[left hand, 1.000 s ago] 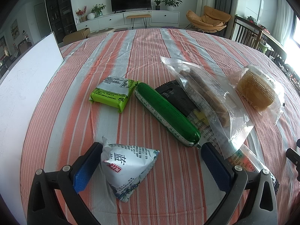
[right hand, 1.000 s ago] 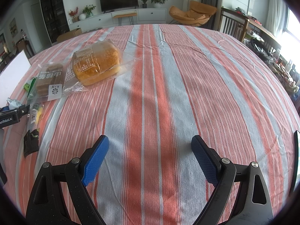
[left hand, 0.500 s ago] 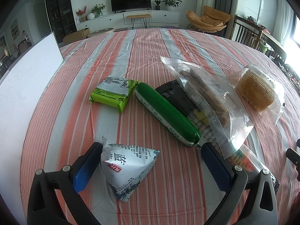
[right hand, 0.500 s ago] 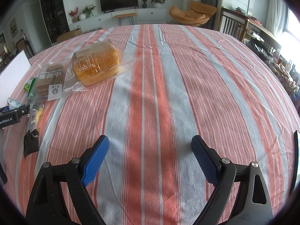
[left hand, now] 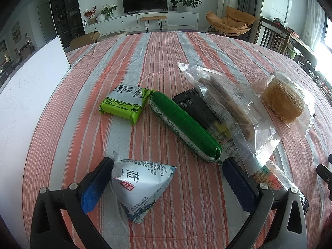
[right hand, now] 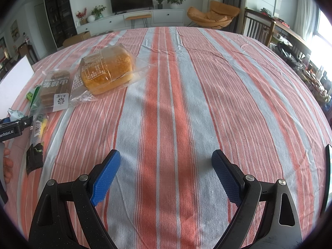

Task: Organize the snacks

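Snacks lie spread ahead of the left gripper [left hand: 166,181], whose jaws stand wide with the white triangular pouch [left hand: 141,186] between them, against its left pad and well short of the right. Closing here could shove the puffy pouch sideways or snag the green sausage stick [left hand: 182,124], just beyond the right pad. The right gripper [right hand: 166,173] gapes over bare striped tablecloth [right hand: 228,83], holding nothing.

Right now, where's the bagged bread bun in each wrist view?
Left wrist: bread bun at the right edge, mid-height, beside the bag of brown bars.
Right wrist: same bun upper left, right of that bag.
Shared landmark: the TV on the far wall.
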A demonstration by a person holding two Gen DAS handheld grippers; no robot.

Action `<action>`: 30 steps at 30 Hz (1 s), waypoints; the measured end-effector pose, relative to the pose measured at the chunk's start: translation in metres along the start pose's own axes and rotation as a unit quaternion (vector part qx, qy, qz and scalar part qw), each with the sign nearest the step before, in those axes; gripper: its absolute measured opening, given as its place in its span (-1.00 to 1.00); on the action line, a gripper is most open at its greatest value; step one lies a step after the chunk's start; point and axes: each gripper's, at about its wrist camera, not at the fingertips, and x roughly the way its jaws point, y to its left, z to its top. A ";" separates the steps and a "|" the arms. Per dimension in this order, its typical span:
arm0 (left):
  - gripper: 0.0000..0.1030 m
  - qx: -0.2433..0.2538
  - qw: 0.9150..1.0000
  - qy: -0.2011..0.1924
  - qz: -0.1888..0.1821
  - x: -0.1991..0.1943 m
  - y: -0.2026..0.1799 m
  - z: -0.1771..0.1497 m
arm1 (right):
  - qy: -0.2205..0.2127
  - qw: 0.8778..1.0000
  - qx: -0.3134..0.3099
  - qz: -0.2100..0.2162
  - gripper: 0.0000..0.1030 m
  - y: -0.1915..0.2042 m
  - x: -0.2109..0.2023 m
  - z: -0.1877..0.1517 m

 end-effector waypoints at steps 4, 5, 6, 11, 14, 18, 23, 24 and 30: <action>1.00 0.001 1.000 0.000 0.000 0.000 0.001 0.000 | 0.000 1.000 0.000 0.000 0.79 0.000 0.000 0.000; 1.00 0.003 1.000 0.002 0.000 -0.001 0.000 -0.001 | 0.000 1.000 0.000 0.000 0.79 0.000 0.000 0.000; 1.00 0.005 1.000 0.009 -0.002 -0.002 0.001 -0.001 | 0.000 1.000 0.000 0.000 0.79 0.000 0.000 0.000; 0.98 -0.012 1.000 0.015 -0.020 -0.031 0.012 -0.012 | 0.000 1.000 0.000 0.000 0.79 0.000 0.000 0.000; 0.98 -0.026 0.997 -0.032 -0.070 -0.070 0.036 -0.009 | 0.000 1.000 0.000 -0.001 0.79 0.000 0.000 0.000; 0.99 -0.042 0.993 -0.040 -0.105 -0.095 0.073 0.007 | 0.000 1.000 0.000 -0.001 0.79 0.000 0.000 0.000; 0.93 -0.043 0.994 0.030 -0.092 -0.067 0.088 0.012 | 0.000 1.000 0.000 -0.001 0.79 0.000 0.000 0.000; 0.82 -0.038 0.995 0.036 -0.089 -0.061 0.084 0.009 | 0.000 1.000 0.000 -0.001 0.79 0.000 0.000 0.000; 0.74 0.004 0.997 0.036 -0.062 -0.028 0.048 -0.008 | 0.000 1.000 0.000 -0.001 0.79 0.000 0.000 0.000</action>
